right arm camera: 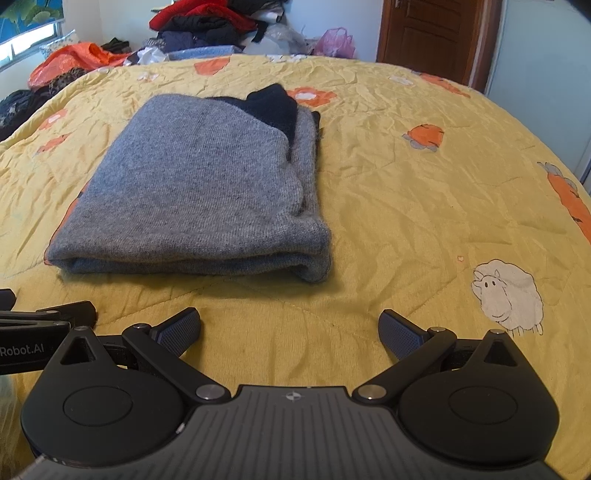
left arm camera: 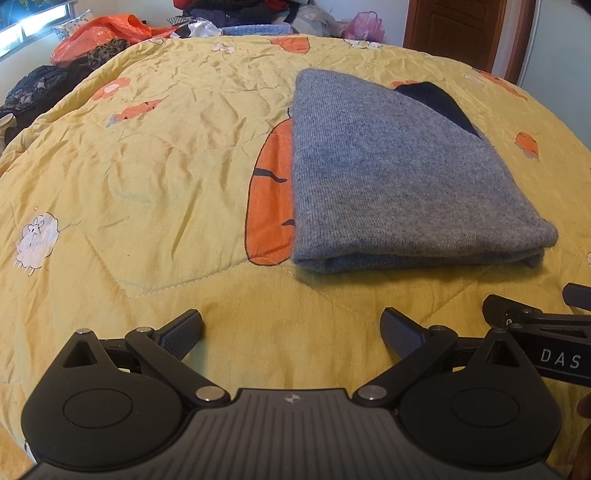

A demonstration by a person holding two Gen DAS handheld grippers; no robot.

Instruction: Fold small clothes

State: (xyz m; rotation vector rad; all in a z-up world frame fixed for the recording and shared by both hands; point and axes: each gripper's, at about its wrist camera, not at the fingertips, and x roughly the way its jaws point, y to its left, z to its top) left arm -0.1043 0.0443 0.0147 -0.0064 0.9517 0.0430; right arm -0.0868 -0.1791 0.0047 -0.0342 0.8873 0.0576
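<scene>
A grey knit garment (left arm camera: 399, 177) lies folded into a flat rectangle on the yellow quilt (left arm camera: 147, 166), with a dark navy part (left arm camera: 436, 99) showing at its far end. It also shows in the right wrist view (right arm camera: 199, 188), with the navy part (right arm camera: 273, 105) at the back. My left gripper (left arm camera: 291, 328) is open and empty, held over the quilt in front of the garment's near fold. My right gripper (right arm camera: 290, 328) is open and empty, in front of the garment's near right corner. Each gripper shows at the edge of the other's view.
The quilt (right arm camera: 424, 206) has orange and white sheep prints. A pile of clothes (right arm camera: 207, 26) and plastic bags (right arm camera: 70, 59) lies beyond its far edge, dark clothes (left arm camera: 33, 92) at the left. A brown door (right arm camera: 428, 33) stands at the back right.
</scene>
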